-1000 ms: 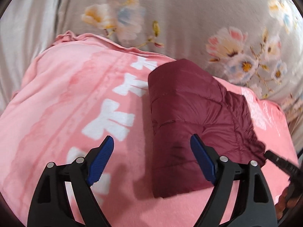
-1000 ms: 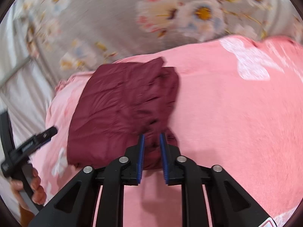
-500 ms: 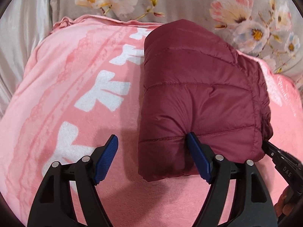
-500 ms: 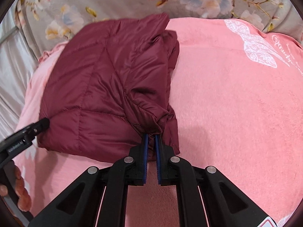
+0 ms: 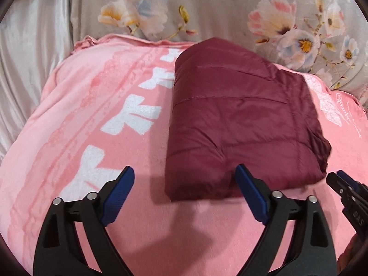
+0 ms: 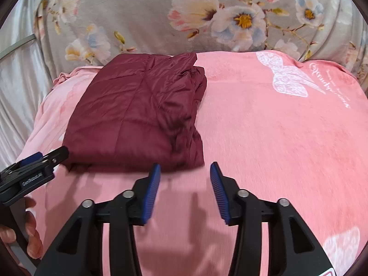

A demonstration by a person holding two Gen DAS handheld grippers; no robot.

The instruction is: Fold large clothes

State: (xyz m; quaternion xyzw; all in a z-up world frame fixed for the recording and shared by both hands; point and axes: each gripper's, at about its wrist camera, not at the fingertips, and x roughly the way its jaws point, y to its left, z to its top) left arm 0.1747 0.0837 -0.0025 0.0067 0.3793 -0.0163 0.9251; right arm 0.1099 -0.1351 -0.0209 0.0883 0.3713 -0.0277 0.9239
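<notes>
mostly hidden: my right gripper (image 5: 342, 184) shows only its tip at the left view's edge. quilted maroon jacket (image 5: 239, 124), puffy, folded into a block, on the fleecy pink blanket (image 6: 276, 126). left gripper (image 5: 184, 177) opening, one pad denting the hem; right opening, nothing between. floral cover (image 6: 142, 11) behind.

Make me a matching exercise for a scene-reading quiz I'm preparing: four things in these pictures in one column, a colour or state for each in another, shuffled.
Things:
1. jacket
2. blanket
3. floral cover
4. right gripper

Descriptions:
A. grey with flowers, behind the pink cloth
B. jaws opening, nothing between them
C. maroon, quilted, lying folded
D. pink with white print, under the folded garment

Pairs: 1-C, 2-D, 3-A, 4-B
</notes>
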